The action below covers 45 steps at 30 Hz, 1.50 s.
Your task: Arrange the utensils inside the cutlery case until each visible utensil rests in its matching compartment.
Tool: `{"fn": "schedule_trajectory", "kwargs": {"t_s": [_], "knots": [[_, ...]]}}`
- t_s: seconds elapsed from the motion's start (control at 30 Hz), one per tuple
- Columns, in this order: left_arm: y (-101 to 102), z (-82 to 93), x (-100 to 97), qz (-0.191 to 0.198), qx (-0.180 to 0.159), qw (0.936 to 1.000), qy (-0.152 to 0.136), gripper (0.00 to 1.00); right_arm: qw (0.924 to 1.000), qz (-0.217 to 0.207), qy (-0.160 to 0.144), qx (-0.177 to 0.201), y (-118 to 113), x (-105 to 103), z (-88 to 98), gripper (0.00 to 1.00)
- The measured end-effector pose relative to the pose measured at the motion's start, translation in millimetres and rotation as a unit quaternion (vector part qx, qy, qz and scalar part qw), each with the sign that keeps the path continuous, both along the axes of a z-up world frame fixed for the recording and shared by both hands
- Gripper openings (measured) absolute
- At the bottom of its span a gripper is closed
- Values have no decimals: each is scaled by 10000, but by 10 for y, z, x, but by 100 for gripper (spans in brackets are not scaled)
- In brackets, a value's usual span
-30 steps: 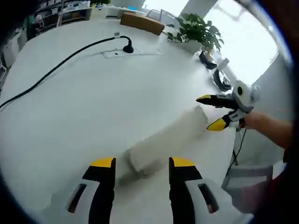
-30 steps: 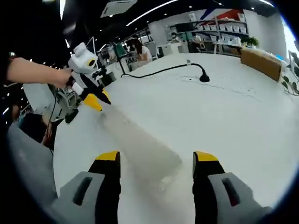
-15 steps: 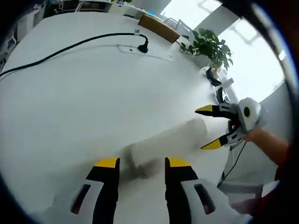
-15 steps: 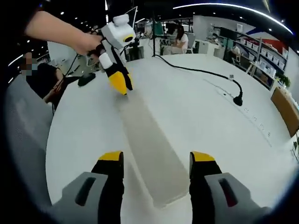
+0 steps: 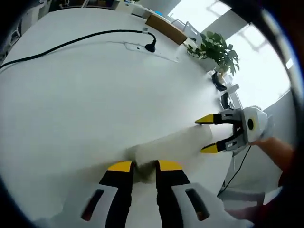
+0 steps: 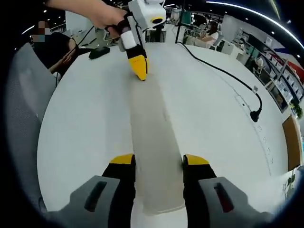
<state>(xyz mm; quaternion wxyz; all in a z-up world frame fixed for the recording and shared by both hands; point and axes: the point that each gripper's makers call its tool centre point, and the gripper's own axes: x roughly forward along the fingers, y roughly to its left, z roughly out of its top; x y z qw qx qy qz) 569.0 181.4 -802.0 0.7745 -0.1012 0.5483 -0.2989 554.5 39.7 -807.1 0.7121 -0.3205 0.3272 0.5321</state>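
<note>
The cutlery case is a long, pale, frosted box lying flat on the white table, and both grippers sit at its two ends. Can't make out any utensils or compartments inside it from either view, it's too milky and blurry.

In the right gripper view you're looking straight down the length of the case. The right gripper straddles the near end, its yellow-tipped jaws set narrow and pressed against the case's two long sides, so it looks like it's gripping it. At the far end the left gripper comes down from a person's hand, its yellow tips close together right on the end of the case.

The left gripper view gives the opposite angle: the left gripper has its jaws nearly together with the case end sitting between the tips. The right gripper reaches in from the right, jaws either side of the far end.

Stuff one view has and the other doesn't: the left gripper view catches a potted plant and bright windows beyond the table edge. The right gripper view shows a dim office with people at desks. Both catch the black cable snaking across the table.
</note>
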Motion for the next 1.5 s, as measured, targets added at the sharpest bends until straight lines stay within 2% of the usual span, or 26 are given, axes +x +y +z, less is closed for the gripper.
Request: {"fn": "schedule_trajectory", "kwargs": {"t_s": [0.07, 0.17, 0.2, 0.37, 0.77, 0.8, 0.93, 1.07, 1.17, 1.27, 1.33, 1.4, 1.47, 1.5], "knots": [[14, -8, 3, 237, -110, 9994, 243, 16, 9999, 108, 49, -19, 12, -18, -5, 36], [37, -11, 6, 216, -169, 9995, 145, 14, 9998, 193, 100, -47, 29, -33, -16, 36], [34, -8, 2, 397, -205, 9986, 277, 13, 9997, 199, 108, -63, 35, -40, -19, 35], [28, -3, -17, 372, -132, 9991, 126, 13, 9996, 224, 149, -85, 42, -90, -28, 35], [90, -11, -395, 956, -177, 9951, 202, 15, 9973, 549, 251, -413, 65, -293, -77, 35], [96, -8, -433, 1082, -182, 9936, 261, 15, 9966, 598, 243, -521, 75, -318, -85, 35], [122, -9, -540, 1163, -133, 9925, 338, 15, 9950, 680, 258, -681, 97, -381, -101, 36], [126, -5, -592, 1343, -111, 9905, 289, 15, 9921, 822, 243, -917, 86, -352, -115, 36], [132, -6, -625, 1270, -55, 9914, 312, 16, 9906, 880, 223, -1022, 95, -341, -126, 36], [130, -6, -632, 1051, -14, 9944, 142, 17, 9907, 795, 217, -1080, 100, -348, -136, 37], [115, -9, -641, 1001, 21, 9949, 138, 18, 9905, 739, 207, -1139, 92, -347, -138, 38], [106, -15, -638, 952, 91, 9954, 72, 23, 9896, 771, 135, -1204, 80, -337, -143, 39], [108, -14, -637, 876, 181, 9960, -68, 28, 9893, 529, 27, -1363, 14, -281, -131, 43], [99, -4, -641, 870, 161, 9960, -87, 29, 9898, 506, -147, -1322, 9, -227, -100, 46]]}}
